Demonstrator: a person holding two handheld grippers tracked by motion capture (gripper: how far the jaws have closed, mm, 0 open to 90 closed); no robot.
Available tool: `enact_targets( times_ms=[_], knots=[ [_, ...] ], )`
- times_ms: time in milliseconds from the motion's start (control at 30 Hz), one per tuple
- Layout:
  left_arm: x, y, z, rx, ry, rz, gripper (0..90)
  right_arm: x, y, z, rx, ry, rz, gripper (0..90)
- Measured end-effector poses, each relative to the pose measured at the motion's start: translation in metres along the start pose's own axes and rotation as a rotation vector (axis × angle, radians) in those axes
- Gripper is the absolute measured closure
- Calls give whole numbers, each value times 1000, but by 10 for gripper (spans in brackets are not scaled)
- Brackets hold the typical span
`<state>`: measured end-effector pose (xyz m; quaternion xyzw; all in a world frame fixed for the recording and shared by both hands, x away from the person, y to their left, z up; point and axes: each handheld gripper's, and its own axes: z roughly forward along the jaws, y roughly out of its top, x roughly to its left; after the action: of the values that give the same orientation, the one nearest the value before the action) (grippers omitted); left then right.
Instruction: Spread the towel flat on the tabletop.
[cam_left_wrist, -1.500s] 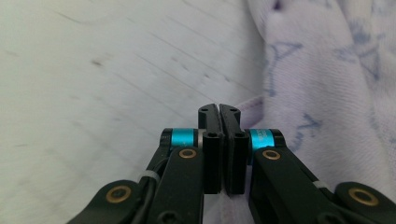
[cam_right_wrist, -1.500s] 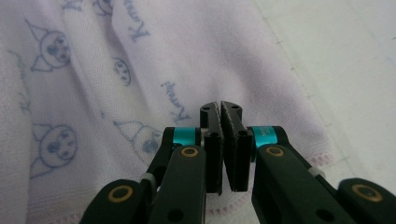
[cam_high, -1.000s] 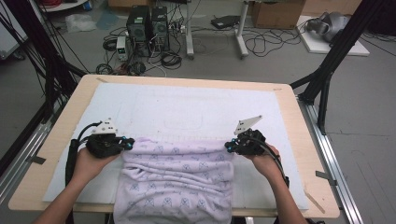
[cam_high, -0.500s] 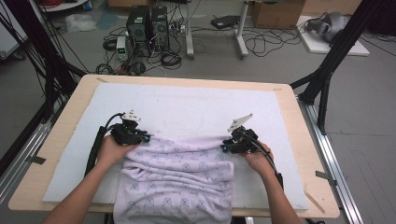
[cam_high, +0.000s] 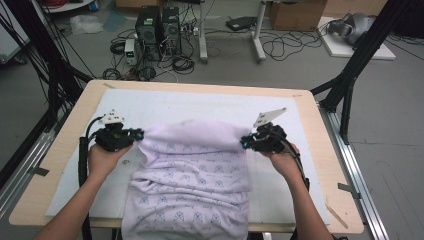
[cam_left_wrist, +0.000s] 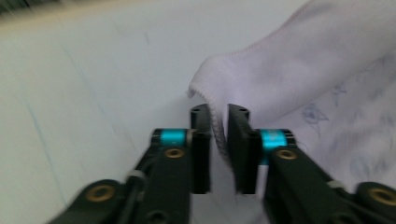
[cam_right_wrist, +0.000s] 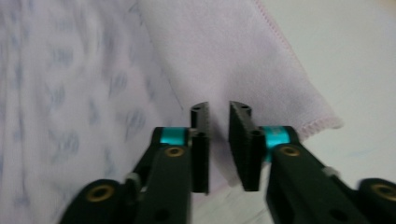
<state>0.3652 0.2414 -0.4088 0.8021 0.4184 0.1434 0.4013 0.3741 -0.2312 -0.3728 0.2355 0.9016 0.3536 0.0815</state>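
A lilac towel (cam_high: 190, 170) with a faint blue print lies on the white mat (cam_high: 165, 107), its near end hanging over the table's front edge. Its far part shows a plain side (cam_right_wrist: 224, 56) turned over the printed one. My left gripper (cam_high: 139, 134) is at the towel's far left corner (cam_left_wrist: 289, 60). Its jaws (cam_left_wrist: 218, 114) have just been opening and stand apart, with the stitched hem loose between them. My right gripper (cam_high: 243, 142) is at the far right corner. Its jaws (cam_right_wrist: 218, 112) have also just been opening, with the plain cloth lying in the gap.
The mat covers most of a wooden table (cam_high: 327, 165). Black frame posts (cam_high: 350, 80) stand at the right and left corners. Beyond the far edge, computer towers (cam_high: 157, 25) and cables lie on the floor.
The towel's far edge now lies farther up the mat. The left hand went right, then back out to the left. The right hand shifted outward. Both pairs of jaws have parted.
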Motion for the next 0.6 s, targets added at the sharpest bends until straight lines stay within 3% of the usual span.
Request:
enact_targets(
  times_ms=[33, 67, 167, 233, 333, 400, 467, 567, 600],
  knots=[
    [1, -4, 3, 9, 9, -7, 651, 3, -4, 10, 53, -21, -10, 674],
    [1, -7, 6, 2, 14, -19, 622, 3, -7, 14, 70, -16, -8, 670],
    [-1, -4, 11, -30, 40, 10, 579, -1, -11, 23, 61, -28, 18, 609],
    [-1, 1, 16, -39, 24, 2, 579, -6, -11, 24, 36, -38, 17, 605],
    [-3, 7, 32, 9, 12, 10, 550, -15, -15, 30, 42, -45, 53, 548],
    [-5, 6, 42, 22, 17, 12, 534, -18, -19, 40, 100, -35, 72, 531],
    [-4, 3, 50, 65, 2, 20, 616, -17, -20, 47, 120, -31, 65, 546],
    [-6, 3, 51, 61, -10, 53, 841, -17, -22, 53, 105, 5, 69, 730],
    [-7, 4, 49, 59, -4, 74, 847, -17, -22, 52, 103, 22, 61, 804]
  ],
)
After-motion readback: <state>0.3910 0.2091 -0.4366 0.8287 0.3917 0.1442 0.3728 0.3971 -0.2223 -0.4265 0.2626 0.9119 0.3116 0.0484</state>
